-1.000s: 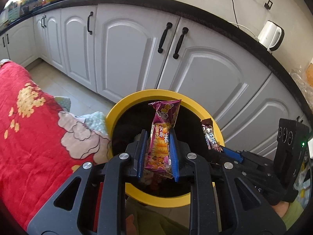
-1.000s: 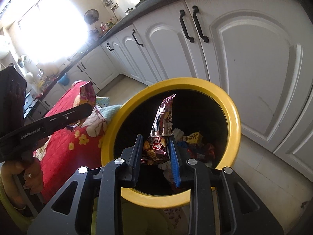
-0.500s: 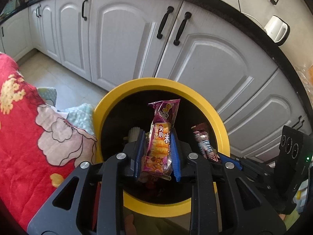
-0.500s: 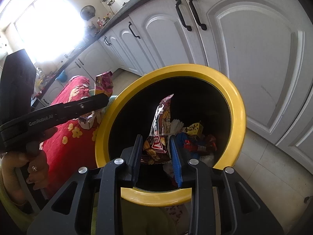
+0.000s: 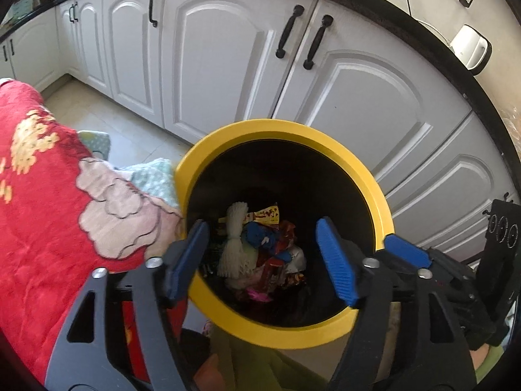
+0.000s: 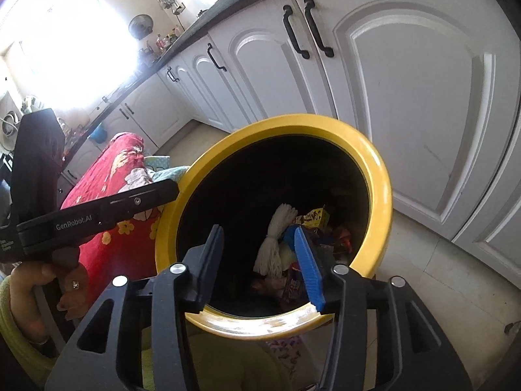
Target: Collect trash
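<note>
A round bin with a yellow rim (image 5: 325, 143) (image 6: 377, 176) and a black inside stands on the floor before white cabinets. At its bottom lies a heap of trash (image 5: 260, 247) (image 6: 302, 244): snack wrappers and a white tassel of yarn (image 5: 236, 244) (image 6: 275, 244). My left gripper (image 5: 263, 254) hangs over the bin's mouth, its jaws opening wide with nothing between them. My right gripper (image 6: 260, 260) hangs over the bin too, jaws opening and empty. The right gripper's blue pad (image 5: 405, 251) shows at the bin's right edge in the left wrist view.
A red flowered blanket (image 5: 42, 195) (image 6: 110, 176) lies just left of the bin. White cabinet doors with black handles (image 5: 289, 32) (image 6: 312, 32) run behind it under a dark counter. A white kettle (image 5: 472, 49) sits on the counter. A person's hand (image 6: 42, 286) holds the left gripper's handle.
Both grippers opened. The purple snack packet left the left jaws and the dark wrapper left the right jaws; both dropped out of sight into the bin.
</note>
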